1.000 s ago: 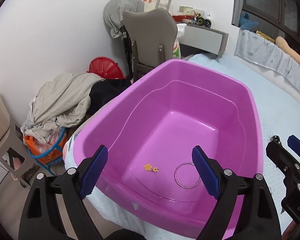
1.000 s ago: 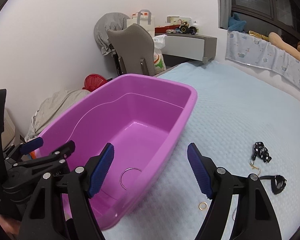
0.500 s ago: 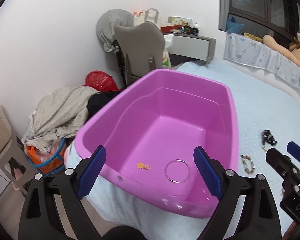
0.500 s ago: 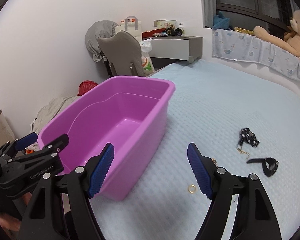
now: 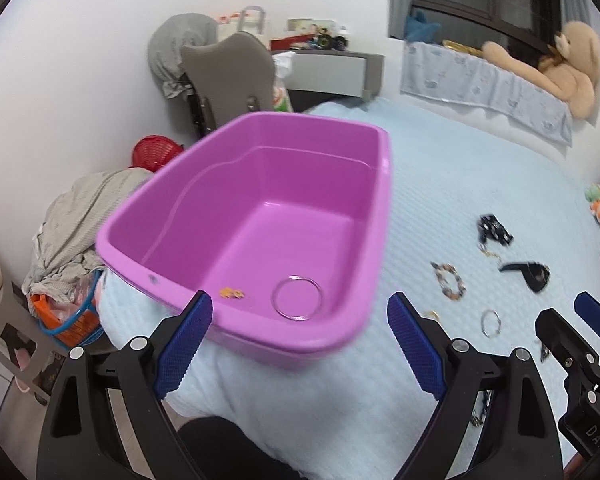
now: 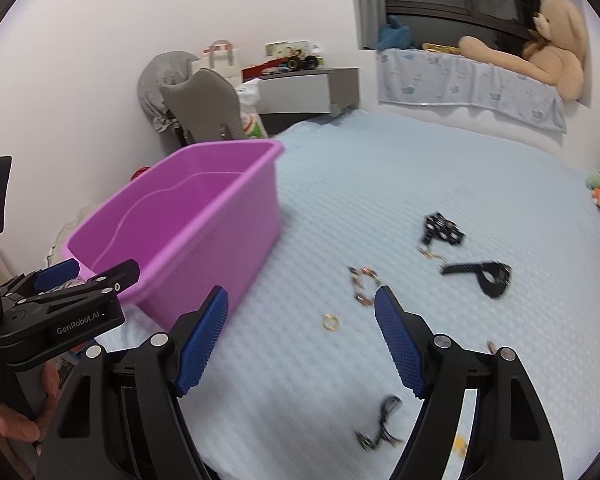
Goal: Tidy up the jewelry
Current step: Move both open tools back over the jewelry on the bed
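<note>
Both the left gripper and right gripper stand open and empty. The gold ring lies on the bedspread, at 3 o'clock from the purple tub. Judged light, rigid and slippery: pinch across its rim.

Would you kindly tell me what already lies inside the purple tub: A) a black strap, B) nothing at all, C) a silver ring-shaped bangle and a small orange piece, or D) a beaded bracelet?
C: the left wrist view shows a silver bangle and a small orange piece on the floor of the purple tub; the other jewelry lies out on the bedspread.
</note>
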Available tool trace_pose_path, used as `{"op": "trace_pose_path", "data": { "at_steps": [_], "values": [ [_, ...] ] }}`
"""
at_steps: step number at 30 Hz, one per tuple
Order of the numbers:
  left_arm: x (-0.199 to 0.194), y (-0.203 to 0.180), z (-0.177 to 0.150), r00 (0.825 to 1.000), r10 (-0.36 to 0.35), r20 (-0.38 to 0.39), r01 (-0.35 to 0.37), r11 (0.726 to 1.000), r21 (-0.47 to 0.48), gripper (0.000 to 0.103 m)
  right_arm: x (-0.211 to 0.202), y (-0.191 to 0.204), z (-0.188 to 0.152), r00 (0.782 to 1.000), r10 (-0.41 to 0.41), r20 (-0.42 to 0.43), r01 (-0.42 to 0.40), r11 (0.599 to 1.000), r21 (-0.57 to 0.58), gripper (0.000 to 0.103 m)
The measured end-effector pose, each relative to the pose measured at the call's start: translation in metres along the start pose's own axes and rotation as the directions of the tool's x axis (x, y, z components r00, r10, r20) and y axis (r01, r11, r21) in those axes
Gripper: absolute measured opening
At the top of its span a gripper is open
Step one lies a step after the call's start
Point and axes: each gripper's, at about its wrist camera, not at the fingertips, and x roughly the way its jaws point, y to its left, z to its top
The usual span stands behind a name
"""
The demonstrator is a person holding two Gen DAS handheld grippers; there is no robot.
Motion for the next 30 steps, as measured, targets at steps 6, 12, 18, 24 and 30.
{"op": "trace_pose_path", "data": {
  "at_steps": [6, 12, 18, 24, 30],
  "values": [
    [-0.002, -0.031, -0.022, 0.999, -0.050, -0.022, 0.051, 0.997, 0.063, 0.088, -0.025, -0.033, -0.037, 0.998, -0.065, -0.008, 0.065, 0.997, 0.048, 0.072],
    [-0.002, -0.067, -0.051, 0.992, -0.114, -0.051, 0.119, 0.985, 0.126, 0.088, -0.045, -0.064, -0.077, 0.990, -0.133, -0.036, 0.136, 0.986, 0.099, 0.072],
    [0.000, -0.094, -0.080, 0.985, -0.153, -0.082, 0.166, 0.969, 0.183, 0.088, -0.060, -0.090, -0.117, 0.979, -0.191, -0.065, 0.199, 0.969, 0.148, 0.072],
    [0.008, -0.115, -0.109, 0.978, -0.170, -0.123, 0.195, 0.953, 0.234, 0.088, -0.068, -0.122, -0.158, 0.962, -0.244, -0.122, 0.265, 0.942, 0.205, 0.072],
    [0.021, -0.134, -0.128, 0.969, -0.185, -0.166, 0.224, 0.940, 0.258, 0.088, -0.062, -0.143, -0.179, 0.952, -0.262, -0.162, 0.294, 0.927, 0.232, 0.072]
  ]
}}
